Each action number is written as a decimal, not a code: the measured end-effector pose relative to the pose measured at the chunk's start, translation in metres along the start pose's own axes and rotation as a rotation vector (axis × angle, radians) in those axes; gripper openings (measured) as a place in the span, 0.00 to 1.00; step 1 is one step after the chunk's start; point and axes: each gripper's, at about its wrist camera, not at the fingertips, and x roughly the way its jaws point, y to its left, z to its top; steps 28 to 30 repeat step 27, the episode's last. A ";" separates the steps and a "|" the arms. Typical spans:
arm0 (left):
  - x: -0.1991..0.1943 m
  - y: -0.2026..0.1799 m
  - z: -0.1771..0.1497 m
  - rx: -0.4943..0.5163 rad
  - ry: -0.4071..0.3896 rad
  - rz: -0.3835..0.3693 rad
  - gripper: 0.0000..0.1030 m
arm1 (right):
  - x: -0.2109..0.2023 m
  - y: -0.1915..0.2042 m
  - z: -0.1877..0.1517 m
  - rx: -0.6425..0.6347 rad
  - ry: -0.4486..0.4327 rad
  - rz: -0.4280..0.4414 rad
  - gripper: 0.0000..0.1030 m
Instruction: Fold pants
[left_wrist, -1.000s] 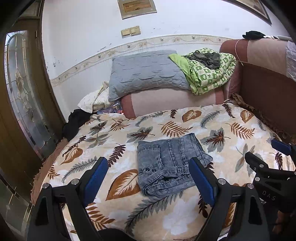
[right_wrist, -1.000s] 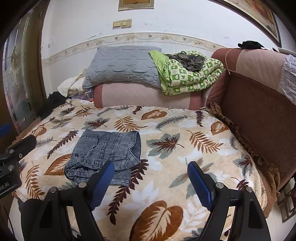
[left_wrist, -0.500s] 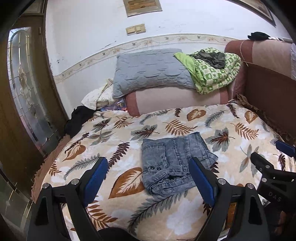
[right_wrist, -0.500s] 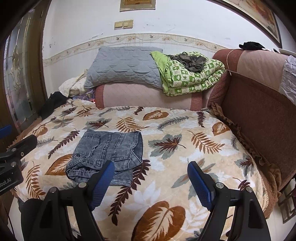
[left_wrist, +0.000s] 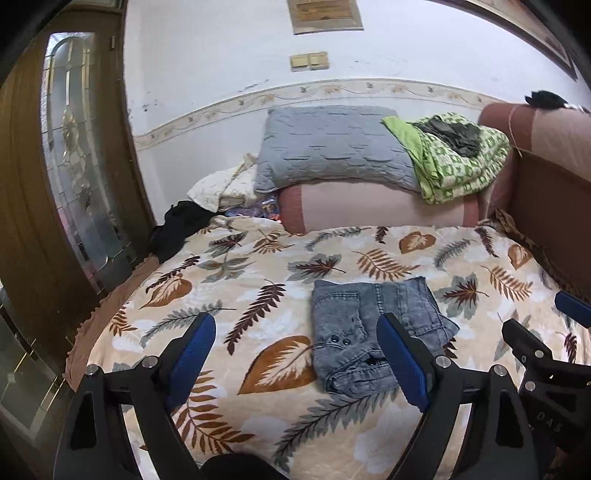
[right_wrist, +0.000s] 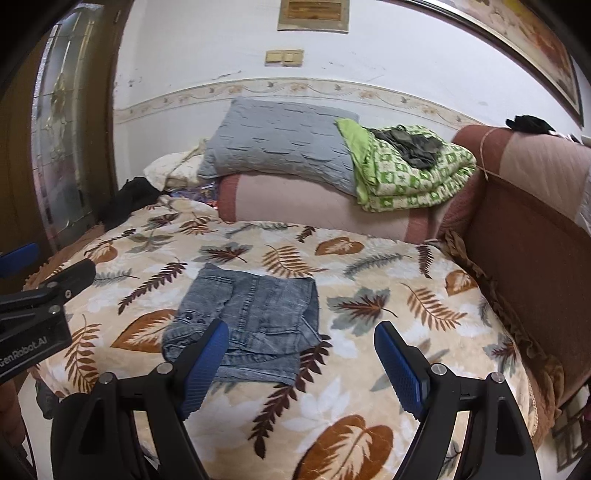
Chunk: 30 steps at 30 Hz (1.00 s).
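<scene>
Grey-blue denim pants (left_wrist: 364, 332) lie folded into a small square on the leaf-patterned blanket (left_wrist: 258, 288); they also show in the right wrist view (right_wrist: 255, 317). My left gripper (left_wrist: 295, 354) is open and empty, held above the bed's near edge, its right finger in front of the pants. My right gripper (right_wrist: 303, 365) is open and empty, just right of the pants and apart from them. Each gripper shows at the edge of the other's view.
A grey pillow (left_wrist: 332, 147) and a green folded quilt (left_wrist: 458, 158) lie on a pink bolster (left_wrist: 369, 210) at the bed's head. A brown padded side panel (right_wrist: 524, 240) runs along the right. A wooden door with glass (left_wrist: 74, 166) stands at the left.
Both grippers have drawn back and up from the bed a little, so the folded pants sit farther away. The pants have not moved.
</scene>
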 end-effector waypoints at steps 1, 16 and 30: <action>0.000 0.003 0.000 -0.007 -0.001 0.002 0.87 | -0.001 0.003 0.001 -0.003 -0.002 0.004 0.81; 0.001 0.025 -0.001 -0.043 0.007 0.034 0.87 | 0.000 0.031 0.013 -0.065 -0.020 0.040 0.81; 0.016 0.032 -0.001 -0.076 0.038 0.003 0.87 | 0.020 0.037 0.014 -0.090 0.003 0.061 0.81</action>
